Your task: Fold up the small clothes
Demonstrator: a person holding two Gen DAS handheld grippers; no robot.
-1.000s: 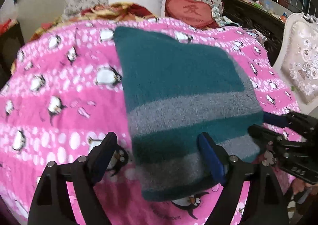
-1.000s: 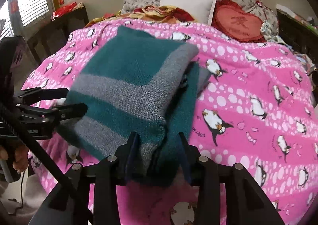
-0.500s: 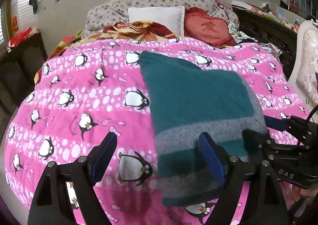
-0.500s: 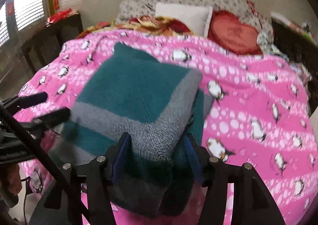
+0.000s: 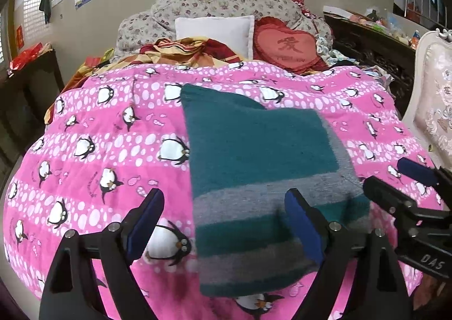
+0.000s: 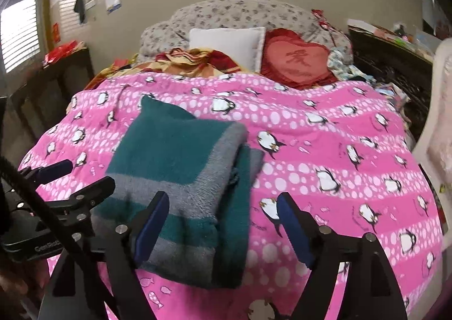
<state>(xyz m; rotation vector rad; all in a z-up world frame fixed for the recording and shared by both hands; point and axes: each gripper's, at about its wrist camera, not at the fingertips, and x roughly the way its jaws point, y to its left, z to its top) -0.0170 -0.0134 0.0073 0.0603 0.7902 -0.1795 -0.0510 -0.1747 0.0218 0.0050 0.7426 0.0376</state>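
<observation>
A: Two blue-padded fingers of the left gripper [image 5: 224,224] stand spread wide in the left wrist view, holding nothing. What's between them?

B: The near left edge of the folded teal-and-grey sweater [image 5: 262,178], lying flat on the pink penguin quilt [image 5: 99,150]. The right gripper [image 5: 395,181] shows at the sweater's right edge, released as well.

A: And the right wrist view?

B: The right gripper [image 6: 223,224] is also parted wide and empty, over the sweater's [image 6: 180,178] near right corner. The left gripper [image 6: 76,178] sits at the sweater's left side. A red heart cushion [image 6: 296,57] lies at the bed's head.
</observation>
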